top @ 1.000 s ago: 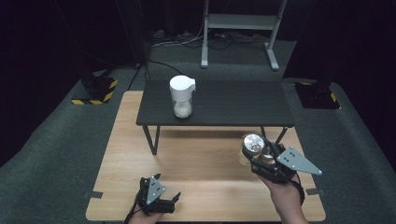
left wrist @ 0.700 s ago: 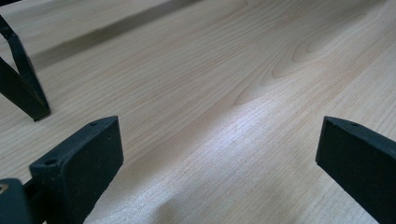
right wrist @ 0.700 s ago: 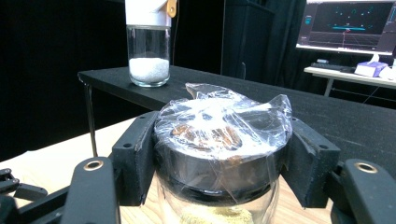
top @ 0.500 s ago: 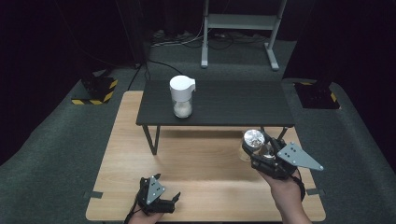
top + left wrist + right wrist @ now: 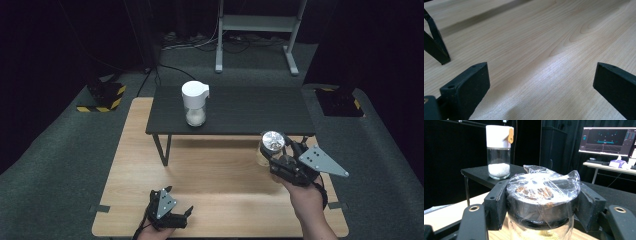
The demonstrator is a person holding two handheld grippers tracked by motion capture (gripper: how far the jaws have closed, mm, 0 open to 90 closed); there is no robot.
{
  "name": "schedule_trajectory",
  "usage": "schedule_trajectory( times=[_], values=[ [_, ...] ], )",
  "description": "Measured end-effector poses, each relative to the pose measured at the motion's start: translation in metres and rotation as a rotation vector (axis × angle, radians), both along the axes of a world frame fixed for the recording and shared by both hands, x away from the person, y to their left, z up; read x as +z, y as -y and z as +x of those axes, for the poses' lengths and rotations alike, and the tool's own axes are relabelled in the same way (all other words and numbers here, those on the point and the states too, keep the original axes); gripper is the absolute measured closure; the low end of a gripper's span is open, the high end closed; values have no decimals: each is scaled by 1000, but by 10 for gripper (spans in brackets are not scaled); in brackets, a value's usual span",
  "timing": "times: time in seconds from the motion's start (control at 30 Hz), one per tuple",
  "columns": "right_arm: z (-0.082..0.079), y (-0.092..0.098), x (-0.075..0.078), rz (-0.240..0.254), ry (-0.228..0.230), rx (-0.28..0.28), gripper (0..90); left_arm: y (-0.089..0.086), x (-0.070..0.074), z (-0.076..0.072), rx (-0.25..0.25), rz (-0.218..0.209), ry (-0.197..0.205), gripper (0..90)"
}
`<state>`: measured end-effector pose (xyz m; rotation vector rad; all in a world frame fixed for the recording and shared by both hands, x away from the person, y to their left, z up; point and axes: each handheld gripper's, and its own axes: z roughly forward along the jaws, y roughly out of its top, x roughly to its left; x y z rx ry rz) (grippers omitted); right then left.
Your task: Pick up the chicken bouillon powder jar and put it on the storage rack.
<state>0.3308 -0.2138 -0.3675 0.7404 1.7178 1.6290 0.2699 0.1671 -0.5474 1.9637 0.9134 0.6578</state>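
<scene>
The right tool (image 5: 276, 159) clamps a glass jar (image 5: 541, 202) by its black, plastic-wrapped lid, at the lower right of the high view above the pale wooden table (image 5: 220, 170). The left tool (image 5: 172, 215) rests open at the bottom left. A white-capped glass dispenser (image 5: 194, 103) stands on the low black table (image 5: 250, 112), amid dark surroundings.

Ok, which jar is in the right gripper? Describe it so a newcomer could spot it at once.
Start at the light wooden table and go to its right side, in front of the low black table. There the right gripper clamps a clear glass jar. Unlike the white-capped jar holding white grains on the black table, this one has a dark lid under crinkled plastic film.
</scene>
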Motion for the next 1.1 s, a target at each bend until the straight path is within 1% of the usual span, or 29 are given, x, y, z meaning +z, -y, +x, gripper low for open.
schedule_trajectory(
  times=[0.43, 0.67, 0.87, 1.1],
  values=[
    [7, -4, 12, 3, 19, -4, 344, -1, 0, 0, -2, -5, -1, 10],
    [12, -6, 18, 17, 19, -4, 343, -1, 0, 0, -3, -9, -3, 10],
    [16, -9, 24, 21, 30, -6, 343, -1, 0, 0, -5, -12, -1, 10],
    [20, -10, 31, 37, 39, -17, 343, -1, 0, 0, -6, -13, -1, 10]
  ],
)
